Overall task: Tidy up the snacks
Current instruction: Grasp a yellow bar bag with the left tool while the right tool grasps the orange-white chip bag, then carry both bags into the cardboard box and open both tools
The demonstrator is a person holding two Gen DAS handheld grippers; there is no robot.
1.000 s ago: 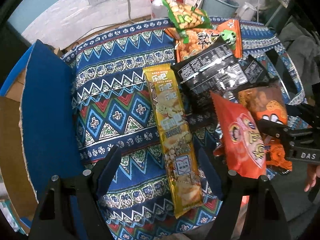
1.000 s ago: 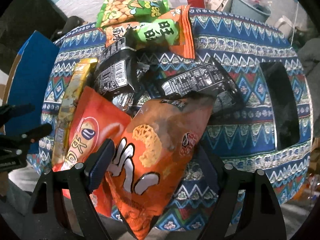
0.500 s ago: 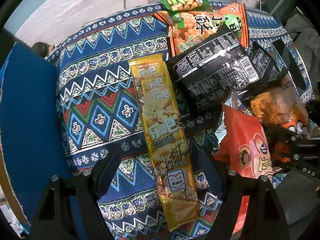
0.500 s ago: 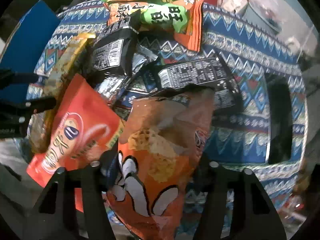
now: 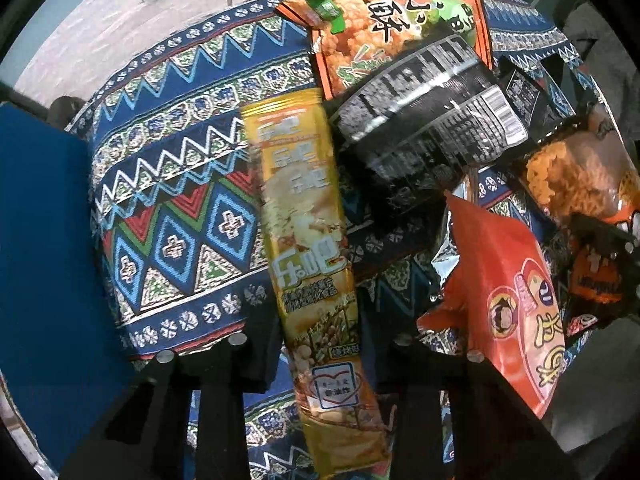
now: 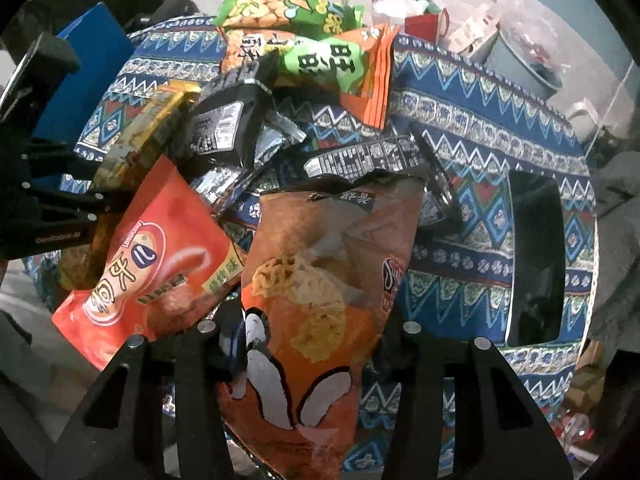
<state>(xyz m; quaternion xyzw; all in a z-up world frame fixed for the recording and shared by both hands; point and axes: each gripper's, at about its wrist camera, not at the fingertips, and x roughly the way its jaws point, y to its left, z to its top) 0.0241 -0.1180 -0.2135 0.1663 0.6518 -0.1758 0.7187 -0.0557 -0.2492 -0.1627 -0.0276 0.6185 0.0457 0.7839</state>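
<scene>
straddling the long yellow snack packet (image 5: 316,264), the left gripper (image 5: 320,356) has its jaws narrowed around the packet's lower third compared with half a second ago, when they stood wide on either side; whether the pads already press the film cannot be told. the right gripper (image 6: 308,344) shows the same change: its jaws have drawn in around the bottom of the orange puffed-snack bag (image 6: 320,280), whose lower edge hangs past the near rim of the tabletop (image 6: 500,128), and firm contact cannot be confirmed here either. just beside the orange bag on its left lies a red snack bag (image 6: 156,256), tilted and partly over the edge, with the yellow packet touching its far side. beyond these, two black packets (image 5: 432,120) lie label-side up, overlapped by an orange-and-green rice-cracker bag (image 5: 400,32) and, farthest out, a green peanut bag (image 6: 280,8). all rest on a blue patterned cloth (image 5: 168,184). a blue panel (image 5: 44,260) stands at the left margin and a dark rectangular recess (image 6: 536,256) is at the right. both cameras have moved nearer the pile over the last second. judged from this, a simultaneous two-handed pick is beginning, so sorting is at an early stage, with most packets still heaped together.
</scene>
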